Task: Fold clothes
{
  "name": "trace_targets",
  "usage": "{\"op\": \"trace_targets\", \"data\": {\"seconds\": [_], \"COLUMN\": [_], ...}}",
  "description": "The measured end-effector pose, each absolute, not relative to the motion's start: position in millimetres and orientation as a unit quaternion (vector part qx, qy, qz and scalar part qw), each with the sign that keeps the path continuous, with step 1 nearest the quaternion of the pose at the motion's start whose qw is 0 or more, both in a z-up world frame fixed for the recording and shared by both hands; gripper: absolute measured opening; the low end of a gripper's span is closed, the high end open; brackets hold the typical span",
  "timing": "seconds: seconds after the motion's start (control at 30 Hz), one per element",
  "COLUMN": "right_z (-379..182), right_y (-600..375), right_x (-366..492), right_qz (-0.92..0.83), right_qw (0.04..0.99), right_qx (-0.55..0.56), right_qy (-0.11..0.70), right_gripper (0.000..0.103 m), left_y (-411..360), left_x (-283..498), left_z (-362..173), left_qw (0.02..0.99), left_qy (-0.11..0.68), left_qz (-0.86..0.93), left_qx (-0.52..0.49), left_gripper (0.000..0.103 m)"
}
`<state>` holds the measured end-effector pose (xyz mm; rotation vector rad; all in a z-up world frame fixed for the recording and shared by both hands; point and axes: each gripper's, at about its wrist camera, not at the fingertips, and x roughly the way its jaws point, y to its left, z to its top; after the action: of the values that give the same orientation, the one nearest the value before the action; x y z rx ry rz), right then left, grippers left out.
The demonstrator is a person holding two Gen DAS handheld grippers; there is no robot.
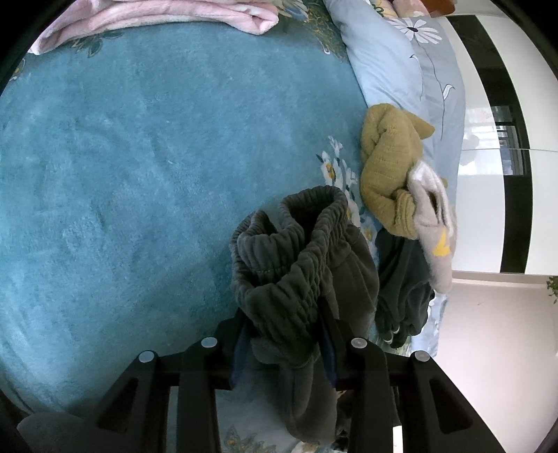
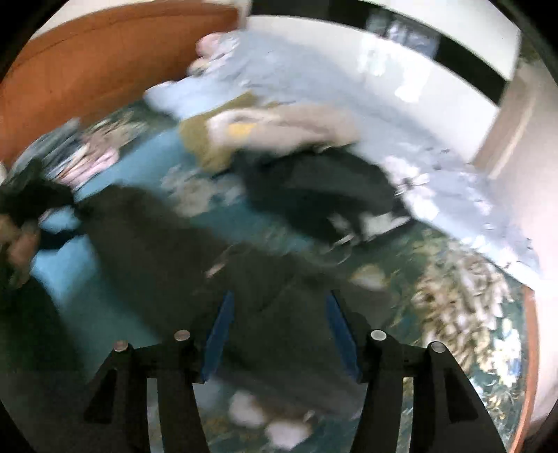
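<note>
Left gripper [image 1: 289, 334]: fingers closed on the dark grey trousers [image 1: 300, 278], gripping just below the elasticated waistband. Waistband bunches up ahead of the fingertips, folded into loops; the rest of the garment hangs down between the fingers toward the camera. The claw points out over the teal blanket [image 1: 139, 174], which fills everything ahead and to its left. Ahead-right of the claw, a small heap: mustard knit [image 1: 390, 167] on top, a pale grey fleece item [image 1: 436, 223] with a yellow mark against it, a dark garment [image 1: 404, 289] underneath. Far ahead-left, a pink blanket [image 1: 157, 17] along the blanket's edge. Light blue flowered bedding [image 1: 401, 69] runs beyond the heap to the right.

Right gripper [image 2: 279, 334]: heavy motion blur in this view. Same dark grey trousers [image 2: 195, 244] lie between its blue-padded fingers [image 2: 219, 331] and stretch away ahead-left; the cloth fills the gap, and the fingers look clamped on it. At the far left end of the cloth, a hand [image 2: 21, 244] on the other gripper is dimly visible. Ahead of this claw sits the same clothes heap, dark garment [image 2: 314, 188] nearest. Wooden headboard [image 2: 87, 69] far ahead-left.
</note>
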<state>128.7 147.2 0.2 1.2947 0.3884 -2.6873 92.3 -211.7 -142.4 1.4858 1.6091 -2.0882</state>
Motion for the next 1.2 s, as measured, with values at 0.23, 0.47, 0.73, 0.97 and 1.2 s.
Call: {"op": "trace_targets", "data": {"seconds": [0.23,0.47,0.73,0.97,1.2], "right_z": [-49.6,-111.2,-100.1,-93.8,-75.8], "right_y": [152.3,130.0,153.8,165.8,202.7], "right_x": [86.0,106.7,107.8,109.3,117.7], "right_qz": [-0.867,-0.828,-0.829,-0.823,-0.829], "right_qw": [0.018,0.086,0.088,0.088,0.064], "right_qx": [0.496,0.553,0.552,0.557,0.546], "right_qy": [0.048,0.041,-0.014,-0.066,-0.104], "right_gripper": [0.057,0.057,0.056,0.056,0.056], "left_y": [-211.0,-210.4,-213.0,-217.6,-222.1], "left_x": [92.6,88.2,84.7,82.8,84.9], "left_z": [-144.1,-148.2,-158.6,-168.7,-191.4], "left_qw": [0.062,0.071,0.096,0.092,0.098], "left_qy": [0.531,0.520,0.523,0.548,0.605], "left_qz": [-0.687,-0.684,-0.666,-0.647,-0.594], "left_qx": [0.492,0.507,0.523,0.522,0.521], "left_gripper": [0.037,0.041,0.050,0.050,0.062]}}
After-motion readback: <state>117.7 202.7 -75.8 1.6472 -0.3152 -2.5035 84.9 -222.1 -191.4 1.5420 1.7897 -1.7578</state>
